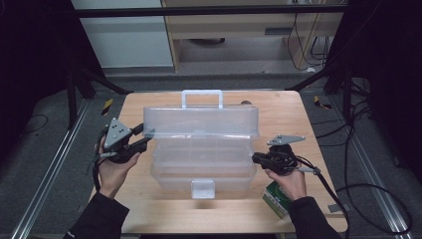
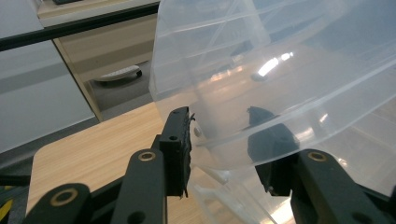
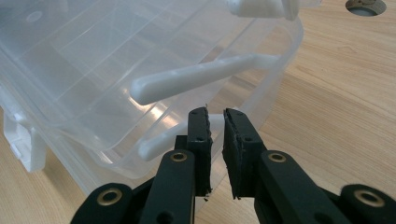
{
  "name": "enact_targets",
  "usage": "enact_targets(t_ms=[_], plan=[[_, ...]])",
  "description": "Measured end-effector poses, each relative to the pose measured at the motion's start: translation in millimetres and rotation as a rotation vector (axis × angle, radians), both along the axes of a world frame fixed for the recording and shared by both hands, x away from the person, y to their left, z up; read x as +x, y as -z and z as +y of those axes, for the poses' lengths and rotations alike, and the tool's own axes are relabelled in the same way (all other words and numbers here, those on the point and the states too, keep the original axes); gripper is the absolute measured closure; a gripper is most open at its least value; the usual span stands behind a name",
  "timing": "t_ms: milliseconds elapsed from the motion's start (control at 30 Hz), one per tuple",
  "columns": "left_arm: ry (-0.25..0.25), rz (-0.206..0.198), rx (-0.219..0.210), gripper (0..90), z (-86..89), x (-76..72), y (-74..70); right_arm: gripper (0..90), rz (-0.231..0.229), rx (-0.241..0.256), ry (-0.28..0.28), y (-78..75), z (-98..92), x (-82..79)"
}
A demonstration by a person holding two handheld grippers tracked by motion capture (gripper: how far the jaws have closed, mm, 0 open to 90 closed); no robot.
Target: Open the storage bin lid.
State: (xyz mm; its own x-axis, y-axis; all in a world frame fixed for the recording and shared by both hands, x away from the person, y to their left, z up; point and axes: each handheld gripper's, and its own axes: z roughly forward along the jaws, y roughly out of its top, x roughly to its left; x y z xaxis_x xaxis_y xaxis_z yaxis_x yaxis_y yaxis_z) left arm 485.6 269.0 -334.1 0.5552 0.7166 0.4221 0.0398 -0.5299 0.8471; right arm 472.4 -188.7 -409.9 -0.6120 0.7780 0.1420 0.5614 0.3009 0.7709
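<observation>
A clear plastic toolbox [image 1: 199, 144] stands mid-table, its upper tray [image 1: 199, 122] raised and swung back, a white handle [image 1: 201, 98] behind it and a white latch [image 1: 203, 188] in front. My left gripper [image 1: 144, 138] is at the tray's left end. In the left gripper view it [image 2: 224, 154] is open, and the tray's corner [image 2: 280, 70] sits between the jaws. My right gripper [image 1: 255, 158] is at the box's right end. In the right gripper view it [image 3: 217, 126] is shut, just short of the box wall [image 3: 84, 84] and a white link arm [image 3: 196, 77].
A green and white carton [image 1: 277, 199] lies under my right hand near the wooden table's [image 1: 278, 107] front right corner. Cables trail off the right side. Black frame legs and a cabinet stand beyond the far edge.
</observation>
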Motion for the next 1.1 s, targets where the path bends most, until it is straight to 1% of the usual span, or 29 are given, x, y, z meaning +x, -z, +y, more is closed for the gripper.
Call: enact_targets(t_ms=[133, 333, 400, 500, 767, 833, 867, 933, 1067, 1100], plan=[[-0.005, -0.007, -0.013, 59.2, -0.5, 4.4, -3.5, 81.0, 0.002, -0.001, 0.000, 0.0, -0.1, -0.2], [-0.022, -0.016, -0.048, 59.6, -1.6, 11.3, -7.6, 81.1, 0.004, 0.001, 0.003, 0.0, 0.0, -0.3], [-0.027, -0.020, -0.051, 59.8, -1.9, 13.9, -9.5, 81.1, -0.001, 0.001, 0.002, 0.2, 0.0, -0.1], [-0.036, -0.022, -0.062, 60.2, -2.9, 17.8, -12.2, 81.1, 0.005, 0.001, 0.002, 0.0, -0.2, -0.2], [-0.060, -0.027, -0.059, 61.6, -5.3, 26.4, -19.1, 81.0, 0.004, 0.005, 0.003, 0.1, -0.2, 0.2], [-0.065, -0.030, -0.046, 62.1, -6.1, 27.9, -20.9, 81.0, 0.007, 0.006, 0.005, 0.1, -0.2, 0.2], [-0.068, -0.032, -0.047, 62.5, -6.7, 28.8, -21.4, 81.0, 0.007, 0.006, 0.004, 0.0, -0.2, 0.2], [-0.068, -0.029, -0.042, 63.6, -6.3, 31.2, -22.6, 81.0, 0.009, 0.007, 0.005, 0.0, -0.3, 0.3], [-0.081, -0.021, -0.051, 65.3, -6.8, 34.7, -24.0, 81.0, 0.011, 0.009, 0.006, 0.0, -0.2, 0.3], [-0.082, -0.019, -0.042, 65.5, -6.5, 35.3, -24.9, 81.0, 0.009, 0.007, 0.004, 0.0, -0.4, 0.5]])
